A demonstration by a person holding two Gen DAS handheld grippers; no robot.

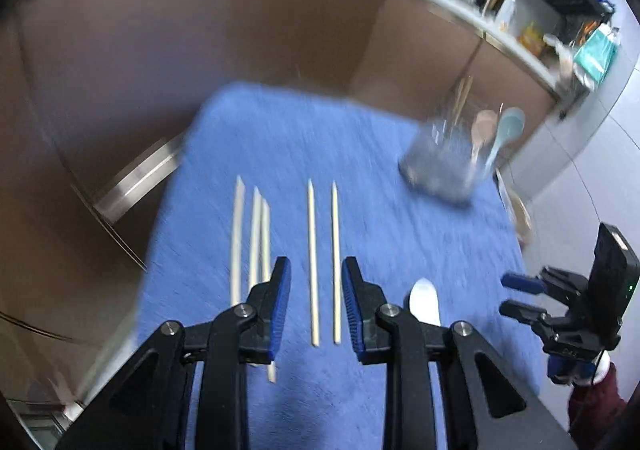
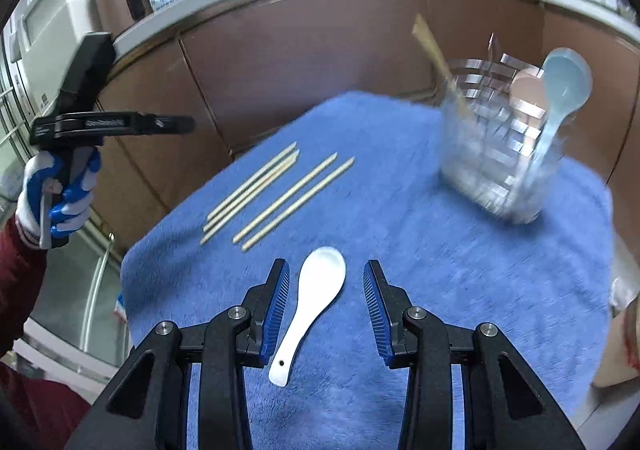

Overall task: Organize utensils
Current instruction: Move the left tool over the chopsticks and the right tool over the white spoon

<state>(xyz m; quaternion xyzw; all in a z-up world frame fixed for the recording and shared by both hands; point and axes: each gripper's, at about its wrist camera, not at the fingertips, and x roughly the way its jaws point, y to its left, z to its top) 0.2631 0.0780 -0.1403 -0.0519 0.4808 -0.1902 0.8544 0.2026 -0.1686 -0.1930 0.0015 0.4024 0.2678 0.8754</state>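
Five chopsticks [image 1: 312,262] lie side by side on a blue towel [image 1: 400,234] that covers the bench, three bunched in one group and two as a separate pair just beside them. A white spoon [image 2: 312,306] lies flat on the towel near the pair, its bowl toward the far side and its handle toward the camera. Toward the far right corner of the towel stands a clear holder [image 2: 496,154], blurred in both views; a pale blue spoon [image 2: 560,98] and a wooden stick [image 2: 438,60] lean in it, and a pinkish spoon shows behind the blue one.

The left gripper [image 1: 316,266] hangs above the pair of chopsticks, its jaws partly open and empty, the pair seen in the gap between them. The right gripper [image 2: 326,270] hangs above the white spoon, jaws likewise partly open with nothing gripped, the spoon showing between them. A gloved hand [image 2: 60,194] with a dark red sleeve holds the left gripper's handle.
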